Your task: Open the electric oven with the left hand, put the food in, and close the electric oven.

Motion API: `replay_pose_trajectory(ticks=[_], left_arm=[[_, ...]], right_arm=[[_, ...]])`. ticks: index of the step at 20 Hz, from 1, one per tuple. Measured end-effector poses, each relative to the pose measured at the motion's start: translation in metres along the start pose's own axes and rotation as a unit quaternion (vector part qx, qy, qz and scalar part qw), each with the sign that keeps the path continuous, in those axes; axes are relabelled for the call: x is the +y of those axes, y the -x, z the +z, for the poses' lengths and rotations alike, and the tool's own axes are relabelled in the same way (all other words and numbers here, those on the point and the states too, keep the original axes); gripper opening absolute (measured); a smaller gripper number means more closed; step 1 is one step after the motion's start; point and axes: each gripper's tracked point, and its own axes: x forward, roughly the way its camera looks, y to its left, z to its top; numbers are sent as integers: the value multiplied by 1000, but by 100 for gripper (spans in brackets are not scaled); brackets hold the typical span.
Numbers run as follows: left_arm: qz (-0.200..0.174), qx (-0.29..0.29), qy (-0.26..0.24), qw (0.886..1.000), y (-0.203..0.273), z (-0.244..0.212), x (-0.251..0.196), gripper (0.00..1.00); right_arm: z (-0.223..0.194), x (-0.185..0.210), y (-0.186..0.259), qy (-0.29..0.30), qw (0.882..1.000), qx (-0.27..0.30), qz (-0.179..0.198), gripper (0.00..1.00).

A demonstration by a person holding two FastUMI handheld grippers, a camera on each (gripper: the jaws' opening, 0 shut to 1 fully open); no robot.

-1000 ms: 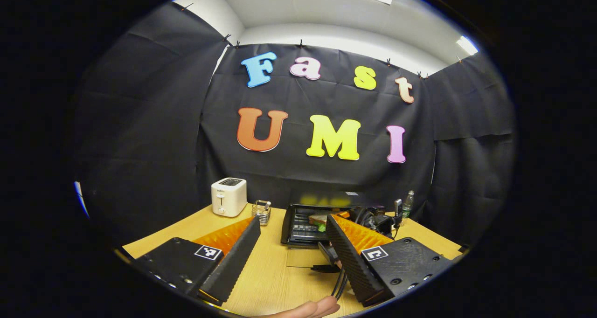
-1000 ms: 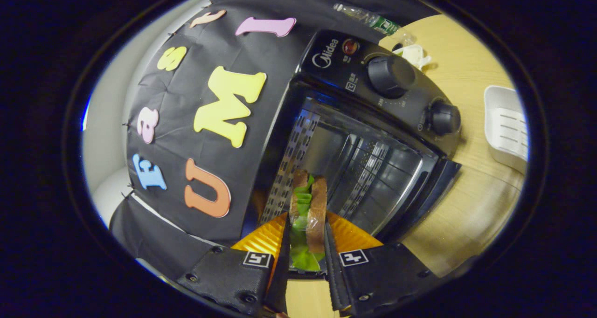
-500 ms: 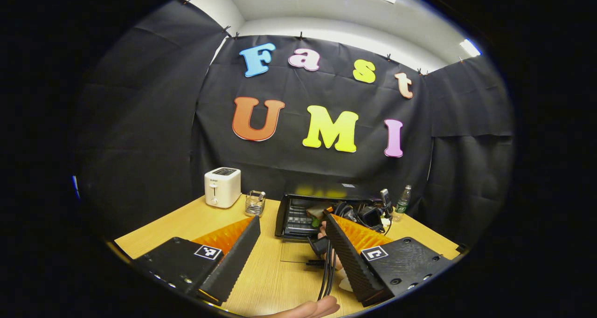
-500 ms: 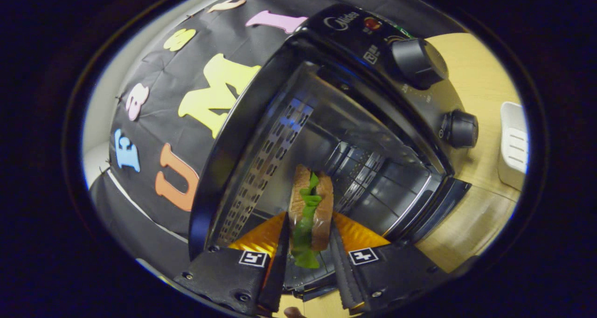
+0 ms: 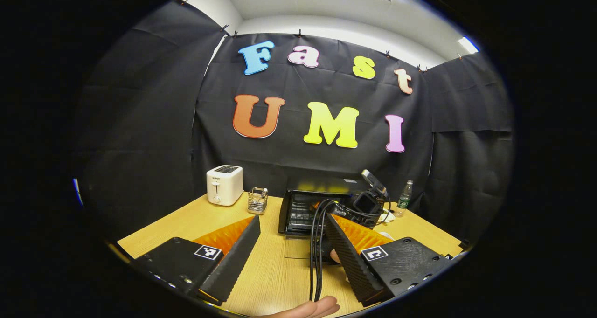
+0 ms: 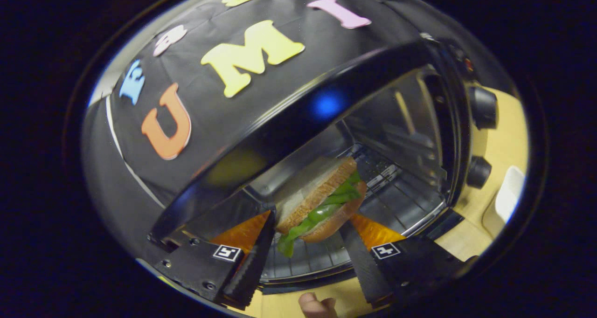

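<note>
Your right tool (image 6: 308, 243) pinches the soft sandwich (image 6: 317, 201) by its crusts inside the oven (image 6: 401, 122); squeeze lightly; left tool (image 5: 291, 252) gapes empty.

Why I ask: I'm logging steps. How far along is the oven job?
Done: the oven is open, its door lying down. In hand: the sandwich is inside over the wire rack, between the right gripper's fingers; whether they press on it is unclear. Left: let go, pull out, then shut the door, likely with the left gripper, which hovers open above the table.
</note>
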Motion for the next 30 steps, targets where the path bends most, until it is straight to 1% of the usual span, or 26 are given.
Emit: replay_pose_trajectory(ticks=[1, 5, 7, 9, 10, 12, 14, 15, 17, 20, 22, 26, 30], left_arm=[[0, 2, 0, 1000, 0, -1, 0, 93], [3, 7, -3, 1000, 2, -2, 1, 93], [5, 7, -5, 1000, 3, -4, -1, 93], [7, 9, -7, 1000, 4, -5, 0, 93], [9, 9, -8, 1000, 5, -5, -1, 93], [10, 8, -12, 1000, 9, -3, -2, 93], [11, 7, -15, 1000, 12, -3, -2, 93], [11, 7, -16, 1000, 15, -4, -3, 93], [13, 10, -18, 1000, 16, -7, -1, 93], [22, 22, -20, 999, 20, -14, 4, 93], [24, 33, -19, 999, 19, -20, 5, 93], [29, 61, -22, 997, 13, -37, 9, 93], [10, 103, -13, 995, -1, -58, -1, 93]], right_arm=[[0, 1, -1, 22, 1000, 6, -5, 89], [-4, -3, 0, 107, 993, 39, -31, 90], [-7, -5, 1, 154, 985, 66, -49, 90], [-11, -4, 5, 187, 976, 98, -55, 90], [-9, -2, 9, 199, 973, 105, -54, 90], [-4, -6, 16, 237, 962, 122, -65, 90], [-3, -9, 21, 252, 955, 141, -65, 91], [-6, -8, 27, 250, 953, 158, -60, 93], [-10, -3, 42, 242, 953, 178, -46, 94], [0, -6, 65, 248, 953, 170, -39, 93], [8, -2, 85, 246, 956, 157, -20, 93], [38, 1, 140, 252, 962, 103, 9, 92], [74, -1, 202, 260, 965, 32, 36, 92]])
